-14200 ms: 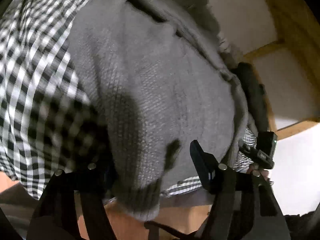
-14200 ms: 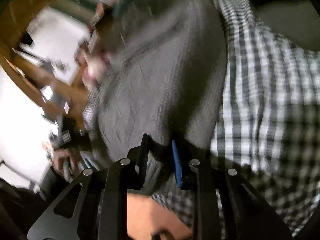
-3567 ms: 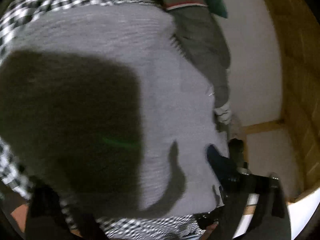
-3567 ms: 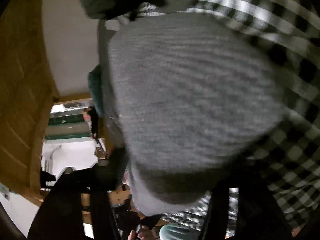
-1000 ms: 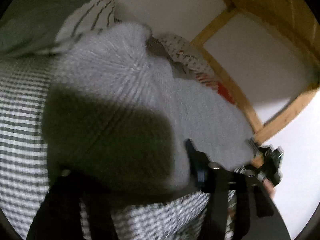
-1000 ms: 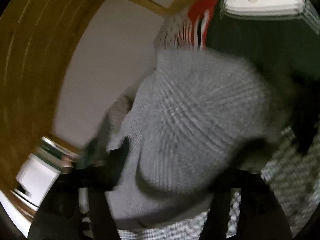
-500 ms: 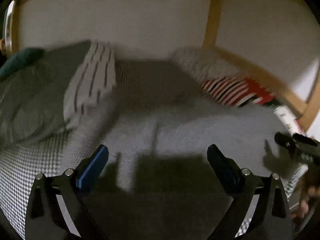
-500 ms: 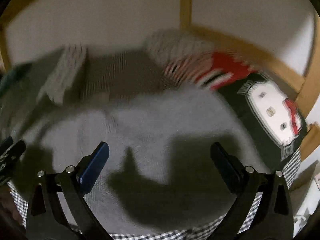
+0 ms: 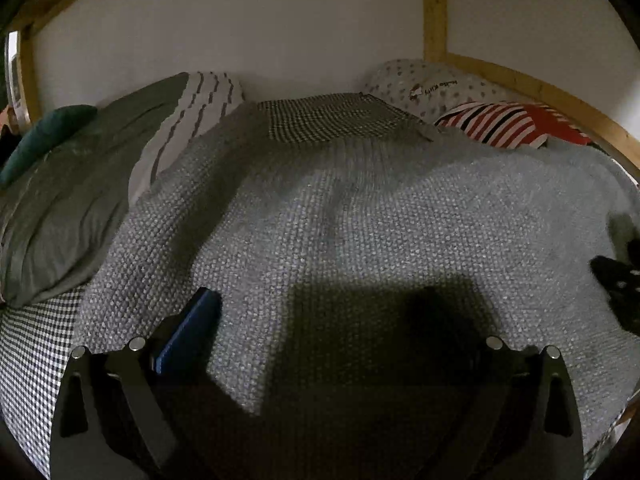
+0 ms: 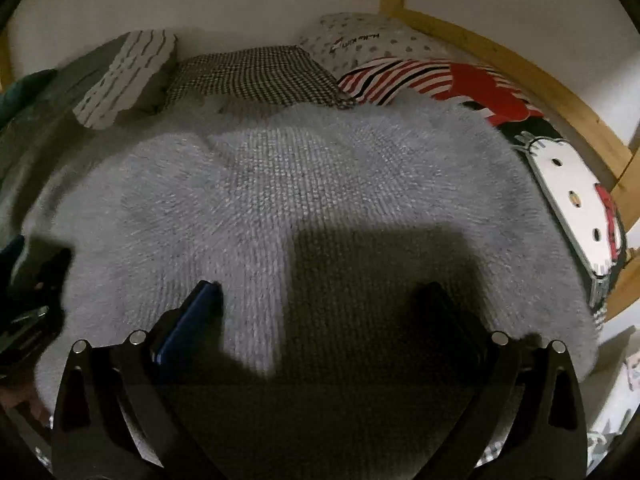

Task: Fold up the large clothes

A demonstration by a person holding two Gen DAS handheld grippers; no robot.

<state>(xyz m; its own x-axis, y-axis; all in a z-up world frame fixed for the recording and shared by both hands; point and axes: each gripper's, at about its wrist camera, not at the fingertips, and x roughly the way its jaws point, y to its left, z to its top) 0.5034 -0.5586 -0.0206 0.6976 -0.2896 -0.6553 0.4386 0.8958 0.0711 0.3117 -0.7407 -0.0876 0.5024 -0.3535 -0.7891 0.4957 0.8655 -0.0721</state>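
In the left wrist view, the left gripper (image 9: 320,308) has its jaws spread as wide as they go, having just been opening, and nothing is clamped between them. The large grey knitted sweater (image 9: 360,216) lies spread out flat on the black-and-white checked bedcover (image 9: 32,344), filling the middle of the picture. It lies below and ahead of the fingertips, and the knit also shows in the wide gap between the two fingers. The left finger's blue pad (image 9: 188,328) stands over the sweater near its left edge; whether it touches the knit cannot be told. The right finger is lost in the dark shadow that falls across the near part of the sweater. To the left lies a dark grey-green pillow (image 9: 60,200), and behind it a white pillow with dark stripes (image 9: 192,120). At the far right lie a white dotted pillow (image 9: 432,88) and a red-and-white striped cushion (image 9: 508,124), below the light wooden frame (image 9: 434,8) on the white wall. A dark part of the other gripper shows at the right edge.

In the right wrist view, the right gripper (image 10: 320,300) is likewise fully spread, its jaws having just been opening, with nothing gripped. The same grey sweater (image 10: 300,184) lies flat under and ahead of both fingers, its far edge reaching the checked cover (image 10: 256,76). The blue pad (image 10: 192,320) of its left finger hangs over the lit knit; its right finger is in shadow. A black cushion with a white cartoon face (image 10: 572,200) lies just beside the sweater's right edge.
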